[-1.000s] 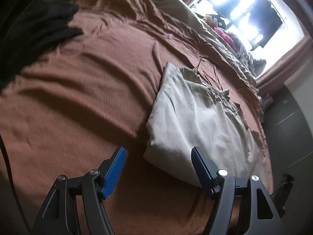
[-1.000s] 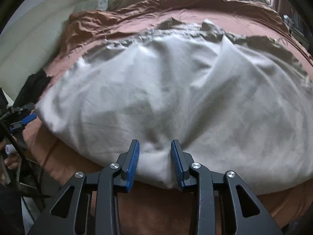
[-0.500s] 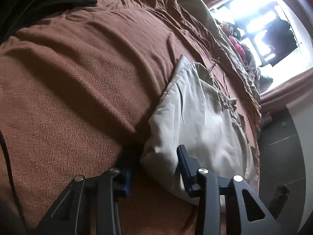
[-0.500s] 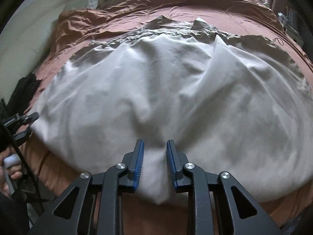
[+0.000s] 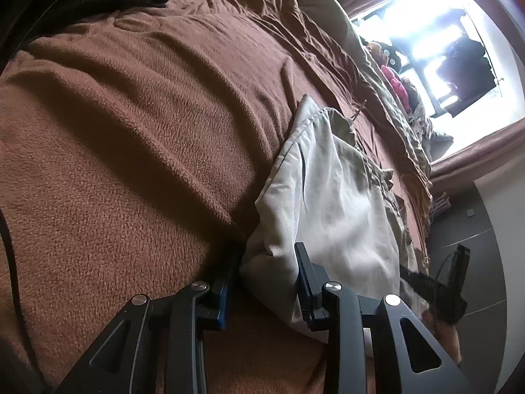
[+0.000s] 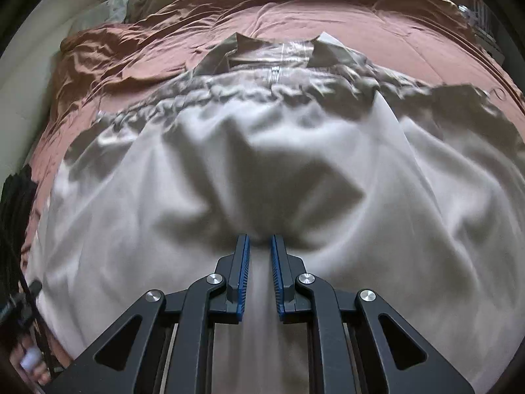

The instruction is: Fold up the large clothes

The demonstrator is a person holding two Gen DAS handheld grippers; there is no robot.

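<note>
A: Two grippers, both on the pale garment (image 6: 262, 170), which lies spread on the brown bed cover (image 5: 137, 138). Your right gripper (image 6: 260, 264) has a pleat of cloth bunched between its fingers, and they are closing on it. Folds fan out from the pinch toward 12 o'clock, so I read the cloth as caught there for the lift.

B: And the left one?

A: Your left gripper (image 5: 262, 282) straddles the garment's corner at the hem. Its fingers are closing too, but not yet pinching; the pad (image 5: 303, 282) at 3 o'clock rests against the cloth. One hold per end probably keeps the hem straight for the fold.

B: Anything you can't make out?

A: The left gripper's other pad (image 5: 224, 298) sits in shadow against the bed cover, so contact there is unclear. The collar (image 6: 272, 49) at 12 o'clock is blurred. Sleeves are tucked or hidden. At 8 o'clock in the right view, a hand (image 6: 31, 364) is cut off by the edge.
</note>
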